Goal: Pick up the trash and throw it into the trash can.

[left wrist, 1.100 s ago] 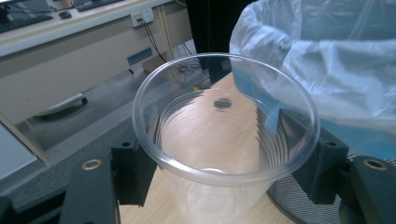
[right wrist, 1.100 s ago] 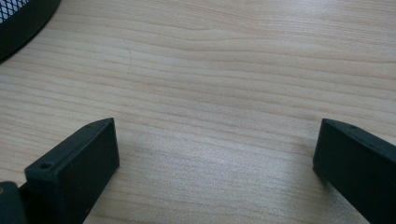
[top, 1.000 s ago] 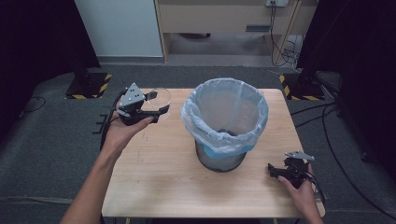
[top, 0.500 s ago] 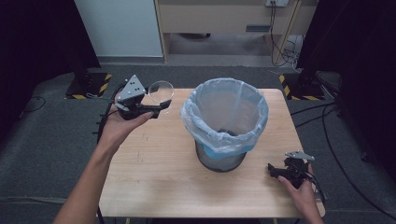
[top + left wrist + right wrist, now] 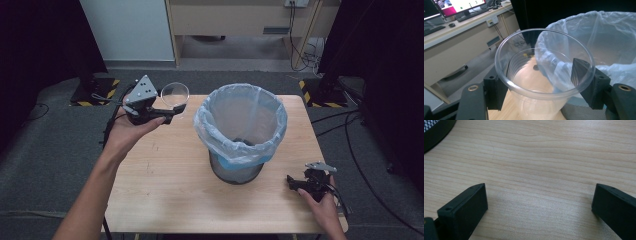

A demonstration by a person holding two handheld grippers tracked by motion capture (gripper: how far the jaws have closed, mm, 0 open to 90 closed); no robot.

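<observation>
**Clear plastic cup held beside the lined bin**

The clear plastic cup [image 5: 175, 95] sits at upper left of the high view, clamped in my left gripper [image 5: 172, 107] above the left edge of the desk [image 5: 170, 190], just beside the bin [image 5: 241, 131]. The bin stands mid-frame with a pale blue bag [image 5: 240, 150] folded over its rim; something dark lies at its bottom, too dim for me to name. My right gripper [image 5: 292, 182] rests low at lower right, near the bin's base.

In the left gripper view, the cup [image 5: 544, 75] fills the centre, upright, with both black jaws pressed on its wall just under the rim. I see nothing inside it. The bag's edge [image 5: 599, 37] rises at upper right, close behind the cup.

In the right gripper view, the jaws of the right gripper [image 5: 539, 205] stand wide apart over bare desk [image 5: 536, 157], holding nothing; the bin's mesh base [image 5: 436, 130] shows at upper left.

My worry: the cup's thin wall could buckle or slip under the squeeze. If I let go short of the opening, it may catch the loose bag rim and drop outside onto the desk.
</observation>
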